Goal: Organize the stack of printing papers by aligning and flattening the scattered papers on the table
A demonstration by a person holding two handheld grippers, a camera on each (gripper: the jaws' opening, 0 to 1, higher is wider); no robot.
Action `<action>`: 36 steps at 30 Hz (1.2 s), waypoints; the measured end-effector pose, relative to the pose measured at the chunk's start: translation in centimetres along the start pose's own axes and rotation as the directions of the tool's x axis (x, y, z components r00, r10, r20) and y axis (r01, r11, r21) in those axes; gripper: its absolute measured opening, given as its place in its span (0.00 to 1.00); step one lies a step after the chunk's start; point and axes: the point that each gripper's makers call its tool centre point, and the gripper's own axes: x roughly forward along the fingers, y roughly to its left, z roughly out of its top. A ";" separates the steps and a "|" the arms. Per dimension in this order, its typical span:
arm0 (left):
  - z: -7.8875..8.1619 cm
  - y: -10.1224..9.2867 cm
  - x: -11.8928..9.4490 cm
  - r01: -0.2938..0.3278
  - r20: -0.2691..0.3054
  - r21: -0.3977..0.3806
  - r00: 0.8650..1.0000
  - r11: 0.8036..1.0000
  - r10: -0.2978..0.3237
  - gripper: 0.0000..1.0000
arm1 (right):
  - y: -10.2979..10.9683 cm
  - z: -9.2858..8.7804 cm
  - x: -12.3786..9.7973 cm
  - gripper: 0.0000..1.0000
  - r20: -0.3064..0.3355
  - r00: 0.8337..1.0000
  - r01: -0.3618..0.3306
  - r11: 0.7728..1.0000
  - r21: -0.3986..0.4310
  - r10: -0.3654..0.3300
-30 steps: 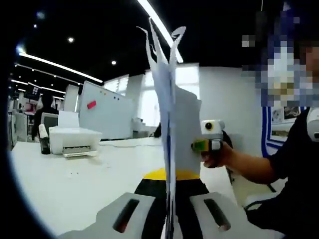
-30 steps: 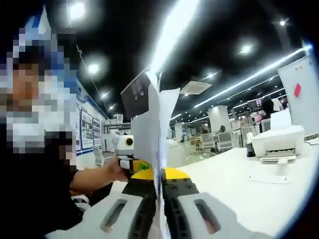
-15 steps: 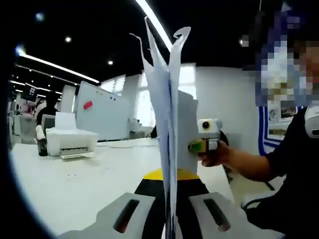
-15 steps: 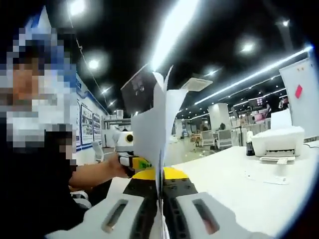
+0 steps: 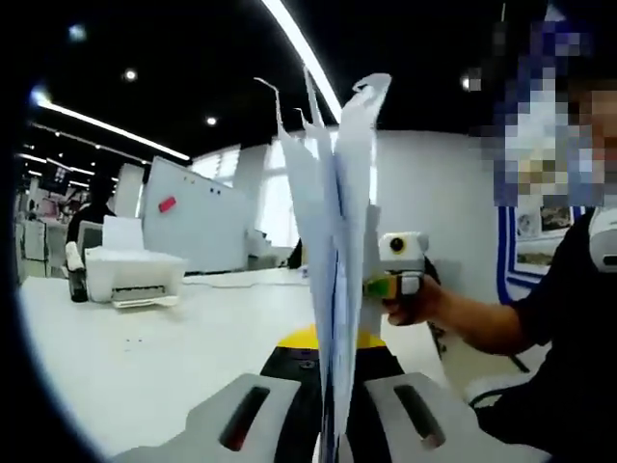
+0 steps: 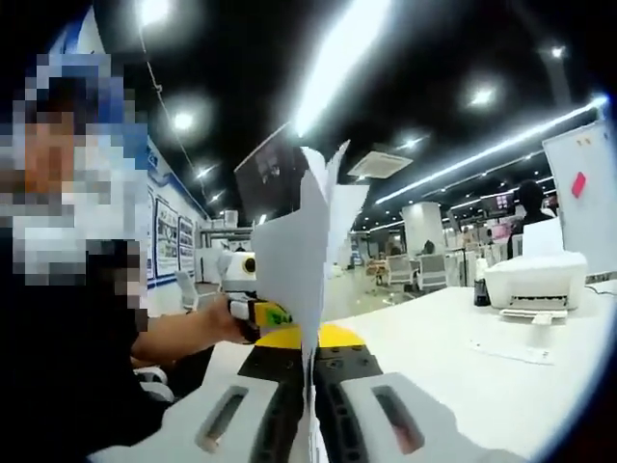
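Both grippers clamp the papers [image 5: 333,241] upright above the white table [image 5: 145,357]: left gripper [image 5: 328,424] and right gripper [image 6: 308,415] each pinch an edge, sheets fanning apart on top.

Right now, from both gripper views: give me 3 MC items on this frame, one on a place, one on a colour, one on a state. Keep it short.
1. Where does the printer stand?
A. on the white table
B. on the floor
C. on a chair

2. What colour is the magnet on the whiteboard?
A. green
B. red
C. black

3. How are the papers held?
A. lying flat on the table
B. rolled into a tube
C. upright on edge, gripped from both ends

Answers:
1. A, the printer sits on the table top at the far left in the left gripper view.
2. B, a red spot shows on the board's white face.
3. C, the sheets rise vertically, pinched by the left gripper and the right gripper, with their top edges splayed apart.
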 end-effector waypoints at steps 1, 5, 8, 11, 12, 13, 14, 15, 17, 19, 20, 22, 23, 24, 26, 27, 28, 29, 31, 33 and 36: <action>-0.1 0.0 0.0 0.001 -0.003 0.004 1.000 1.000 -0.001 0.06 | 0.0 0.0 0.0 0.00 -0.003 1.000 -0.002 1.000 -0.007 0.002; -1.1 1.1 0.1 -0.049 -0.021 -0.015 0.999 0.999 0.049 0.22 | -0.8 -0.7 0.0 0.19 -0.015 1.000 0.024 0.999 0.040 -0.024; -1.0 1.0 0.1 -0.022 -0.003 -0.054 1.000 0.998 0.022 0.23 | -1.2 -1.0 -0.1 0.19 -0.018 0.999 0.038 0.998 0.047 -0.037; -1.2 0.7 0.3 -0.007 -0.011 -0.029 1.000 1.000 0.007 0.13 | -0.9 -1.3 -0.1 0.07 -0.020 0.999 0.028 0.999 0.043 -0.027; -1.2 0.5 0.4 0.010 -0.019 0.002 1.000 1.000 -0.010 0.06 | -0.8 -1.4 -0.1 0.00 -0.028 0.999 0.027 0.999 0.025 -0.026; -1.1 0.4 0.6 0.003 -0.017 -0.007 1.000 1.000 -0.003 0.06 | -0.7 -1.3 0.0 0.00 -0.025 0.999 0.022 0.999 0.023 -0.022; -0.9 0.4 0.5 0.006 -0.016 -0.005 1.000 1.000 -0.006 0.06 | -0.6 -1.0 -0.1 0.00 -0.015 1.000 0.021 1.000 0.015 -0.020; -0.7 0.3 0.5 0.010 -0.015 -0.002 1.000 1.000 -0.010 0.06 | -0.5 -0.7 -0.1 0.00 -0.005 1.000 0.019 1.000 0.007 -0.019; -0.3 0.3 0.4 0.015 -0.006 -0.002 1.000 1.000 -0.015 0.06 | -0.3 -0.5 -0.1 0.00 0.001 1.000 0.008 1.000 0.002 -0.008; -0.4 0.6 0.4 0.011 -0.008 0.002 1.000 1.000 -0.011 0.06 | -0.3 -0.6 0.0 0.00 -0.006 1.000 0.004 1.000 -0.002 -0.004; -0.7 1.1 0.3 0.008 -0.016 0.005 1.000 1.000 -0.008 0.06 | -0.2 -0.9 0.1 0.00 -0.015 1.000 0.003 1.000 0.003 -0.003; -1.0 1.8 0.3 -0.022 -0.014 -0.006 1.000 1.000 0.022 0.17 | -0.7 -1.1 0.1 0.09 -0.015 1.000 0.026 0.999 0.044 -0.026; -1.0 1.9 0.3 -0.022 -0.013 -0.019 1.000 1.000 0.022 0.21 | -0.8 -1.1 0.1 0.17 -0.012 0.999 0.035 0.998 0.051 -0.034; -1.0 1.9 0.2 -0.015 -0.012 -0.023 1.000 1.000 0.014 0.21 | -0.8 -1.1 0.1 0.18 -0.012 0.999 0.035 0.998 0.051 -0.035; -0.8 1.9 0.2 -0.013 -0.005 -0.005 1.000 1.000 0.013 0.18 | -0.7 -1.2 0.1 0.16 -0.013 0.999 0.033 0.998 0.047 -0.033; -0.8 1.9 0.3 -0.002 -0.005 0.016 1.000 1.000 0.002 0.13 | -0.7 -1.2 0.1 0.16 -0.012 0.999 0.032 0.998 0.046 -0.031; -0.8 1.9 0.3 0.000 -0.004 0.020 1.000 1.000 0.000 0.06 | -0.6 -1.1 0.1 0.16 -0.010 0.999 0.032 0.998 0.046 -0.032; -0.7 1.9 0.4 0.003 0.002 0.028 1.000 1.000 -0.003 0.06 | -0.6 -1.1 0.1 0.16 -0.009 0.999 0.032 0.998 0.046 -0.032; -0.5 1.7 0.4 0.022 0.009 0.026 1.000 0.999 -0.023 0.06 | -0.5 -1.1 0.0 0.16 -0.008 0.999 0.036 0.998 0.044 -0.035; -0.3 1.4 0.4 0.032 0.015 0.024 0.999 0.999 -0.032 0.05 | -0.5 -1.0 -0.1 0.16 -0.006 0.999 0.038 0.998 0.045 -0.038; 0.2 1.6 0.2 0.025 0.026 0.042 0.999 0.999 -0.026 0.05 | -0.5 -1.0 -0.4 0.15 -0.005 0.999 0.038 0.998 0.043 -0.038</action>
